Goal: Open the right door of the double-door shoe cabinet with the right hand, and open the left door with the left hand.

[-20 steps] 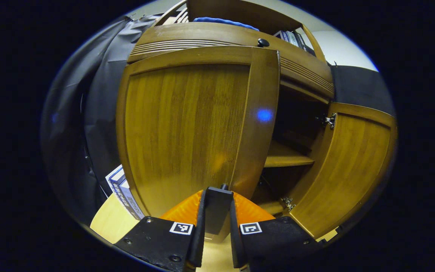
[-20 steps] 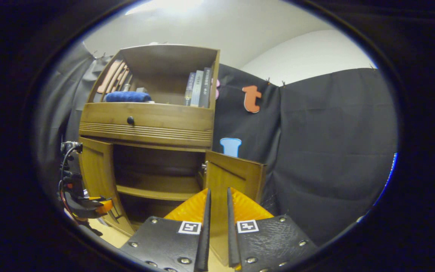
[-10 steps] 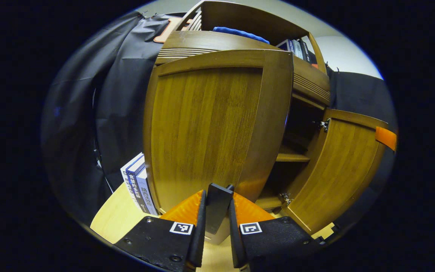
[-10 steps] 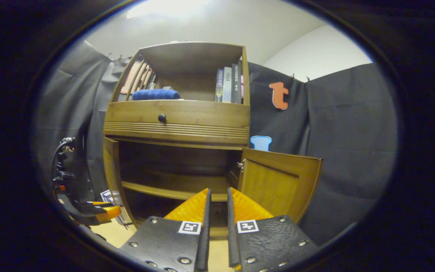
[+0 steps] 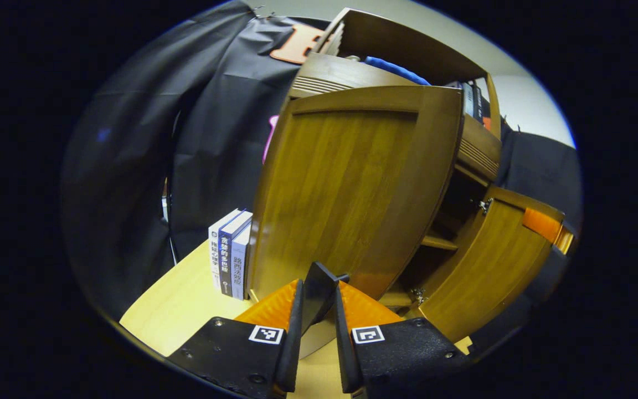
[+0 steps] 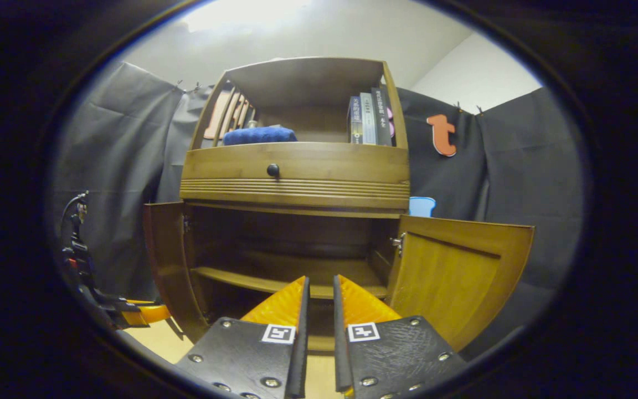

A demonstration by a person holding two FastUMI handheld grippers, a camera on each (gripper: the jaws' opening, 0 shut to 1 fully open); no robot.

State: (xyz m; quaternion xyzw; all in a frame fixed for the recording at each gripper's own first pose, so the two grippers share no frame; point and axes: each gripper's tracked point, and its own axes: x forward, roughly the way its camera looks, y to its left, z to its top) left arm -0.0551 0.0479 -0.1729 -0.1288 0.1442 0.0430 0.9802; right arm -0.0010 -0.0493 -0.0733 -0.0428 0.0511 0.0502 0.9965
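Note:
The wooden shoe cabinet [image 6: 297, 183] stands with both doors swung out. In the left gripper view the left door [image 5: 352, 194] fills the middle, and my left gripper [image 5: 319, 282] is shut on its dark handle [image 5: 314, 302] at the door's lower free edge. The right door [image 5: 490, 271] stands open at the right, with the other gripper's tip [image 5: 543, 224] beyond it. In the right gripper view my right gripper [image 6: 320, 278] is shut on nothing, back from the cabinet and facing its open middle. There the left door [image 6: 166, 260], the right door [image 6: 457, 277] and the left gripper [image 6: 130, 316] show.
Inside the cabinet is a shelf [image 6: 274, 280]. Above the doors is a drawer with a dark knob [image 6: 273, 170], then an open shelf with a blue towel [image 6: 258, 134] and books [image 6: 369, 119]. More books [image 5: 230, 255] stand on the pale floor [image 5: 180, 310] left of the left door.
The left door has swung farther open with my left gripper on its handle. The right gripper has drawn clear of the right door and now faces the cabinet's middle.

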